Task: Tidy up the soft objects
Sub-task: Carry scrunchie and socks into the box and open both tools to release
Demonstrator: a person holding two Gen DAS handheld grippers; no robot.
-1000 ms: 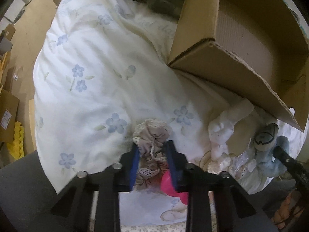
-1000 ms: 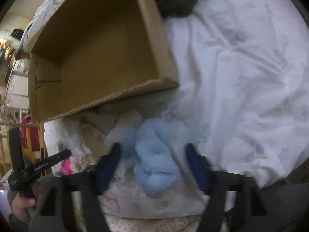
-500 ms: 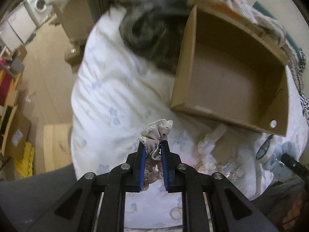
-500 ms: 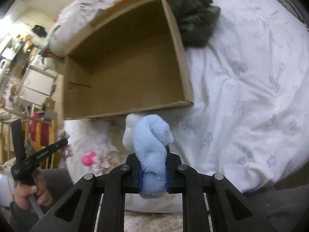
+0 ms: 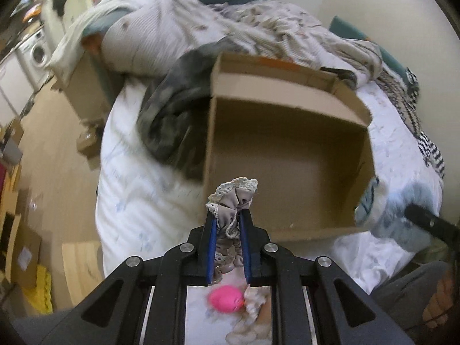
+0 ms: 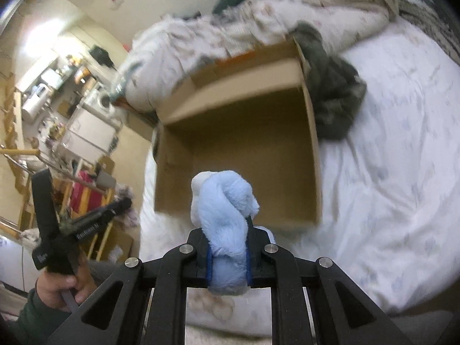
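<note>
My left gripper (image 5: 227, 218) is shut on a beige lace-trimmed scrunchie (image 5: 231, 198) and holds it up in front of the open cardboard box (image 5: 287, 155). My right gripper (image 6: 227, 224) is shut on a fluffy light blue soft toy (image 6: 224, 201), raised before the same box (image 6: 244, 155). The box lies on the white flowered duvet (image 6: 388, 172) and its inside looks bare. The left gripper also shows in the right wrist view (image 6: 126, 201) at the left, and the blue toy shows in the left wrist view (image 5: 402, 215) at the right.
A pink ball (image 5: 225, 302) and pale soft items (image 5: 253, 325) lie on the bed below my left gripper. A dark green garment (image 6: 333, 97) is bunched beside the box. Pillows and blankets (image 5: 258, 28) are piled behind it. The wooden floor (image 5: 43, 143) lies left of the bed.
Both grippers closed on their items and lifted them off the bed. They now sit higher and further back, looking into the box.
</note>
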